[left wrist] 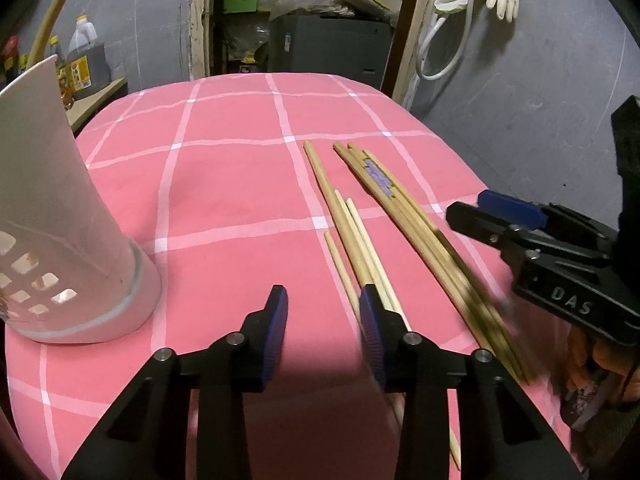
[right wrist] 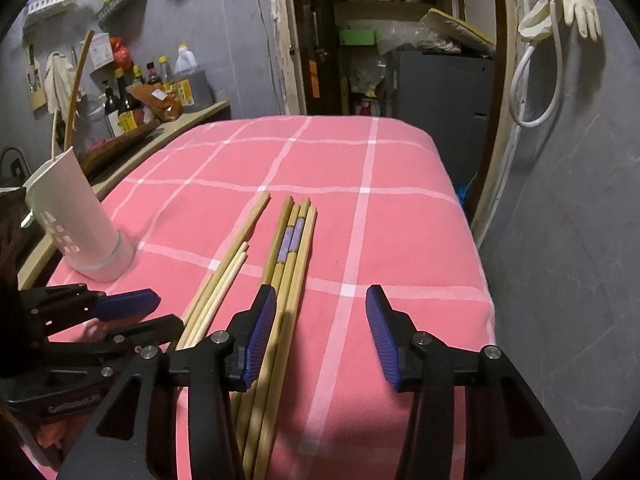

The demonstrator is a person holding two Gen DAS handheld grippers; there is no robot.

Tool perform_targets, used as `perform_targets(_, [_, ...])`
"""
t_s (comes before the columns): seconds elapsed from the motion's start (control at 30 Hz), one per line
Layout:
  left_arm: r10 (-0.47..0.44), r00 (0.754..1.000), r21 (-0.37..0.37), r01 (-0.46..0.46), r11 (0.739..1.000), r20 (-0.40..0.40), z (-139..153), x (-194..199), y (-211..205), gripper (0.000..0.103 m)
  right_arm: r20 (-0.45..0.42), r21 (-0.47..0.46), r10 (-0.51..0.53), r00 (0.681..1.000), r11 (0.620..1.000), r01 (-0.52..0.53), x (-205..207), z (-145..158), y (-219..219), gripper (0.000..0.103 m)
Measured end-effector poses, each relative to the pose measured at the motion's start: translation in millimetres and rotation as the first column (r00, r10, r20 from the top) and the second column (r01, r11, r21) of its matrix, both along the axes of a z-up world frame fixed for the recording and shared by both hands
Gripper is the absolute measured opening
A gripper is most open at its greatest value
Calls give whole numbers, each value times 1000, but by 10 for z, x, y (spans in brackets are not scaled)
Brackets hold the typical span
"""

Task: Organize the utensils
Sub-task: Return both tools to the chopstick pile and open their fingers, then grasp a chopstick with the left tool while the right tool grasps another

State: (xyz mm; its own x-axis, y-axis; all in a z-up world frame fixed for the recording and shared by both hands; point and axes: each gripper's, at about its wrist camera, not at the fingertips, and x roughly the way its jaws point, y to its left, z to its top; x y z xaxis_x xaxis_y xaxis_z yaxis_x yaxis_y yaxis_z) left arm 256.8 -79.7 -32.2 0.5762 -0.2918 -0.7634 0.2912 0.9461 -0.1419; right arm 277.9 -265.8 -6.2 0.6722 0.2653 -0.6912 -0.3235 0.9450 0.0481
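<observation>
Two loose clusters of wooden chopsticks [right wrist: 294, 264] lie side by side on the pink checked desk [left wrist: 224, 184], light, stiff and slick, so best pinched mid-length. The left gripper [left wrist: 323, 320] and right gripper [right wrist: 322, 332] both hover with jaws apart, grasping nothing. The white perforated holder [left wrist: 60, 240] stands nearby, off to the left.

Clutter we saw around the table

We saw a pink checked cloth [right wrist: 400, 160] over the table, bottles [right wrist: 160, 80] crowded on a side shelf [right wrist: 192, 114] at the left, a pale rubber glove [right wrist: 580, 4] hung on the grey wall beside a looped white hose [right wrist: 532, 92], and a dark grey cabinet [left wrist: 328, 44] in the doorway with a green box [right wrist: 357, 36] above it.
</observation>
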Motion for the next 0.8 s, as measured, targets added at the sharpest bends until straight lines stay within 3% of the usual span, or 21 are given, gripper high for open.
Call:
perform_targets(0.17, [-15,1000,14,15,1000,-18,-32,59,-94,28,-64,-13,12,998,1000,-13,86,-83,43,32])
perform_targets(0.43, [19,998,-25,-20,999,-62,-25,215,-45,7,-94,-41,30,995,999,-34,272,-107,146,23])
perform_targets(0.8, [11,996,-78,-19,997,-91,2,254,56,7,-155,-82,41,987,995,-54,390,-181,152,16])
